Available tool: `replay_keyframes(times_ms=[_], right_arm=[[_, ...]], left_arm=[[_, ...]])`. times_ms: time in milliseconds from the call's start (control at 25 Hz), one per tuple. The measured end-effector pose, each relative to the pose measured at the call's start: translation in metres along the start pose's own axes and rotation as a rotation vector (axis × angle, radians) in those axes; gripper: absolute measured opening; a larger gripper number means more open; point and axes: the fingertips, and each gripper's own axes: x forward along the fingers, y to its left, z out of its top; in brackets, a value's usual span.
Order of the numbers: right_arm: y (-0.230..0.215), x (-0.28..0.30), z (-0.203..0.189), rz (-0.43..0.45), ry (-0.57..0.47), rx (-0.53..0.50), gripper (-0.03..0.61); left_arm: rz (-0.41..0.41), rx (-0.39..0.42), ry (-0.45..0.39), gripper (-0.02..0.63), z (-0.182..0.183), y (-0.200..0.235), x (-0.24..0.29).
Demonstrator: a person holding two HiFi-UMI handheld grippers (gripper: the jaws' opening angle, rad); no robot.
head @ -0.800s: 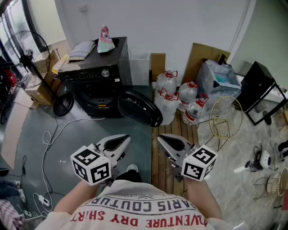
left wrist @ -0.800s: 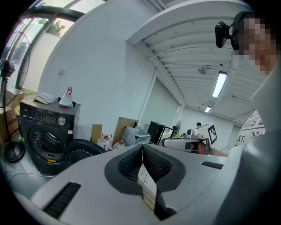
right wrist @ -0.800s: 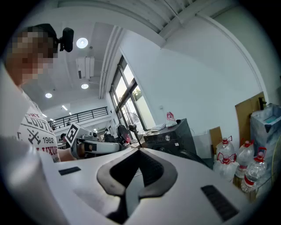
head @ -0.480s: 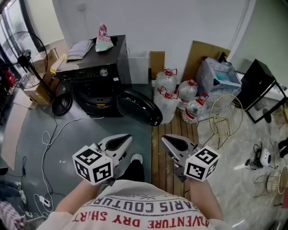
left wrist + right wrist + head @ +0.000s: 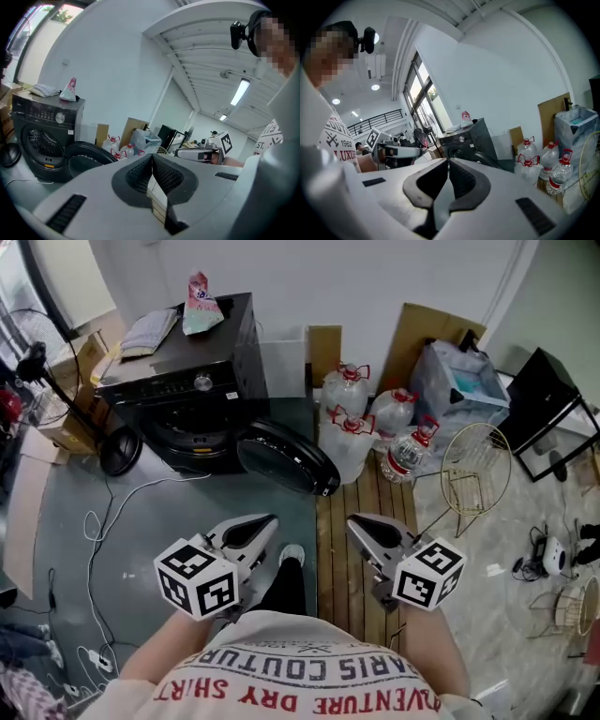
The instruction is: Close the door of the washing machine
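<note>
A black washing machine (image 5: pixel 178 381) stands against the far wall, also seen in the left gripper view (image 5: pixel 44 136) and the right gripper view (image 5: pixel 466 140). Its round door (image 5: pixel 286 457) hangs open, swung out to the right of the drum opening (image 5: pixel 192 432). My left gripper (image 5: pixel 267 521) and right gripper (image 5: pixel 356 521) are held side by side in front of the person's chest, well short of the door. Both are shut with nothing between the jaws, as the left gripper (image 5: pixel 152 157) and right gripper (image 5: pixel 448 161) show in their own views.
Several large water bottles (image 5: pixel 361 423) stand right of the door, with a wire basket (image 5: pixel 473 474) beyond them. A pink bag (image 5: pixel 197 304) and folded cloth (image 5: pixel 150 331) lie on the washer. Cables (image 5: pixel 103 521) trail over the grey floor at left; a fan (image 5: pixel 37 362) stands far left.
The person has stepped forward: the washer and door have slid left in the head view, and a foot shows between the grippers. Both grippers stay shut and side by side.
</note>
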Motion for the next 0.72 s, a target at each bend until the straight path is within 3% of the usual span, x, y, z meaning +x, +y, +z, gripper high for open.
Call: replay_keyframes(times_ms=[480, 600, 680, 720], right_arm=[[-0.146, 0.098, -0.018, -0.082, 0.187, 0.119, 0.026], [-0.186, 0.120, -0.028, -0.156, 0.229, 0.020, 0.047], [-0.207, 0.135, -0.043, -0.170, 0.312, -0.057, 0.146], [-0.214, 0.142, -0.053, -0.163, 0.360, -0.085, 0.165]], left_arm=[[0.025, -0.059, 0.180, 0.028, 0.019, 0.140, 0.103], [0.036, -0.056, 0.246, 0.029, 0.014, 0.176, 0.126], [0.040, -0.059, 0.283, 0.028, 0.011, 0.195, 0.140], [0.041, -0.065, 0.297, 0.028, 0.009, 0.203, 0.146]])
